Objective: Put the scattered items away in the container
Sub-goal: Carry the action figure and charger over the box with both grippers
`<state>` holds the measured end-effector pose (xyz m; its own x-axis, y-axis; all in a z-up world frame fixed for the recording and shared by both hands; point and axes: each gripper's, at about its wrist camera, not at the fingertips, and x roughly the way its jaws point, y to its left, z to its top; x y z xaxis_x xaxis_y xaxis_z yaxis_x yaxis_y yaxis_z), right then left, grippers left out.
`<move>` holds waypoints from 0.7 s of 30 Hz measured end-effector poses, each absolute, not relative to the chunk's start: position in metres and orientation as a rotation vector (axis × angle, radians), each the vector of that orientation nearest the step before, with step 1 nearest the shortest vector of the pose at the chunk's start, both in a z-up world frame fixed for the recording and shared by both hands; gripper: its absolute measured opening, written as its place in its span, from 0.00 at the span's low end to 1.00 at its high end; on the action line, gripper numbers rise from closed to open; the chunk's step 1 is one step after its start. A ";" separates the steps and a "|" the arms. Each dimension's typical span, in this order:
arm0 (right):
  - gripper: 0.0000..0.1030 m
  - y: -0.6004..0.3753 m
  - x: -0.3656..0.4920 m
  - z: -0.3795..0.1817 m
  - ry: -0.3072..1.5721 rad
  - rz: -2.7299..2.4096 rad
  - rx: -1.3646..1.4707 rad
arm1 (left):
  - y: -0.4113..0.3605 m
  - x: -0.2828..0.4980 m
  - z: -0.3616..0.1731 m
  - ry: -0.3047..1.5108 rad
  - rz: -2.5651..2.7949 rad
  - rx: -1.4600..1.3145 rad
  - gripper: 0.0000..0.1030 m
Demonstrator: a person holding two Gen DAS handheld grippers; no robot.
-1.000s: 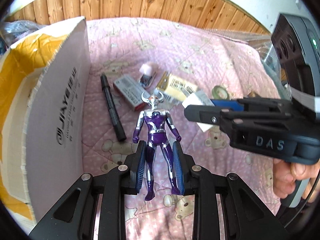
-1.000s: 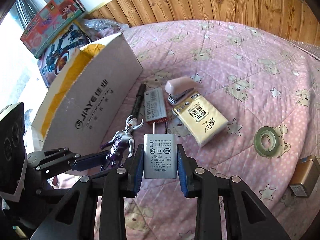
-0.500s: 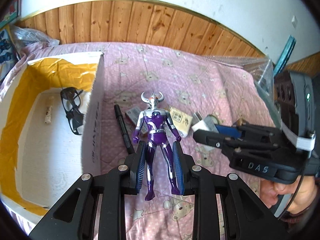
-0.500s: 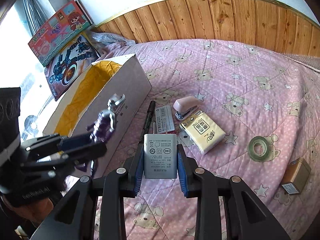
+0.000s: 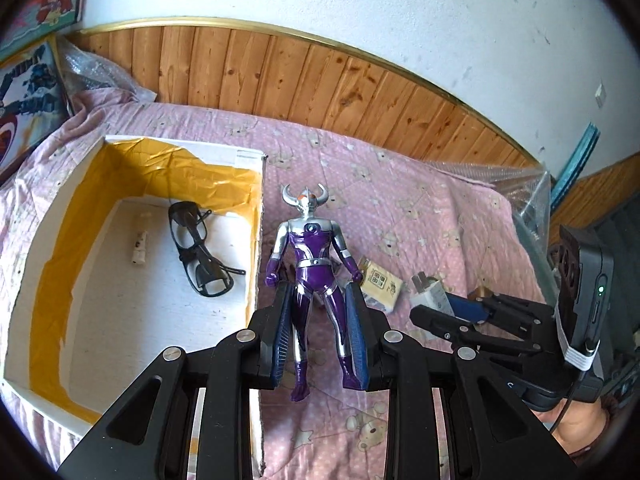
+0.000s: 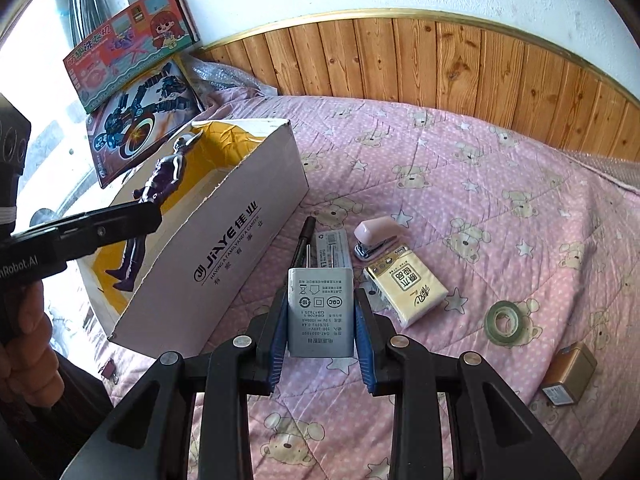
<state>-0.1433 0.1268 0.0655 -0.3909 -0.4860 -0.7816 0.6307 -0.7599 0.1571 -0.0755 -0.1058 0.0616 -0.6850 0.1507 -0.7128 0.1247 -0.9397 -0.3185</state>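
The left gripper is clamped on a figure, pads pressing its legs, head up the frame along the fingers. The right gripper is clamped on a charger, prongs pointing away from the camera.

The relation that counts is box to figure. In the left view the box fills the left half of the frame, its near wall running top to bottom just left of the figure. The figure hangs over the bedspread, beside that wall but not yet clearly over the opening. The right view shows the figure at the left of the frame, over the box's yellow lining, though the angle makes that hard to trust. I judge a short shift toward frame left would bring it over the box floor, where glasses and a small white object already lie. The figure's long axis runs parallel to the wall, so it should drop in lengthwise.

The left gripper is nearer the box; the right one, at the lower right of the left view, trails behind.

Still on the bedspread in the right view: a marker, stapler, tissue pack, tape roll and a gold box.
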 end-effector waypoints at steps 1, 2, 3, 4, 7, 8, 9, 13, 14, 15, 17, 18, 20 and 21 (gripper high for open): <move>0.31 0.125 -0.142 0.067 0.225 -2.168 1.133 | -0.108 -0.074 0.063 -0.549 2.823 -1.235 0.26; 0.31 0.124 -0.140 0.068 0.233 -2.171 1.124 | -0.109 -0.073 0.065 -0.554 2.826 -1.230 0.26; 0.31 0.123 -0.138 0.070 0.240 -2.174 1.116 | -0.112 -0.072 0.067 -0.559 2.831 -1.224 0.26; 0.31 0.121 -0.136 0.072 0.246 -2.177 1.109 | -0.114 -0.071 0.069 -0.565 2.835 -1.219 0.26; 0.31 0.116 -0.131 0.076 0.255 -2.178 1.088 | -0.124 -0.068 0.074 -0.592 2.852 -1.204 0.26; 0.31 0.115 -0.130 0.078 0.258 -2.179 1.081 | -0.129 -0.067 0.077 -0.607 2.859 -1.196 0.26; 0.31 0.113 -0.128 0.079 0.261 -2.179 1.075 | -0.132 -0.066 0.079 -0.620 2.863 -1.190 0.26; 0.31 0.106 -0.124 0.083 0.257 -2.178 1.061 | -0.147 -0.063 0.089 -0.656 2.881 -1.162 0.26; 0.31 0.104 -0.123 0.084 0.255 -2.177 1.059 | -0.150 -0.061 0.092 -0.661 2.883 -1.157 0.26; 0.31 0.103 -0.122 0.085 0.252 -2.176 1.055 | -0.154 -0.060 0.094 -0.666 2.886 -1.149 0.26; 0.31 0.099 -0.119 0.088 0.251 -2.175 1.044 | -0.160 -0.058 0.100 -0.661 2.892 -1.131 0.26; 0.31 0.097 -0.118 0.090 0.250 -2.174 1.038 | -0.163 -0.056 0.104 -0.648 2.903 -1.116 0.26; 0.31 0.093 -0.115 0.093 0.249 -2.173 1.025 | -0.169 -0.052 0.111 -0.627 2.916 -1.087 0.26; 0.31 0.091 -0.113 0.095 0.248 -2.172 1.018 | -0.173 -0.050 0.115 -0.625 2.922 -1.074 0.26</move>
<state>-0.1131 0.0905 0.0949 -0.4338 -0.5251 -0.7322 0.6765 -0.7265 0.1202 -0.0497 -0.1728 0.1147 -0.7707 0.1025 -0.6289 0.1638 -0.9220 -0.3510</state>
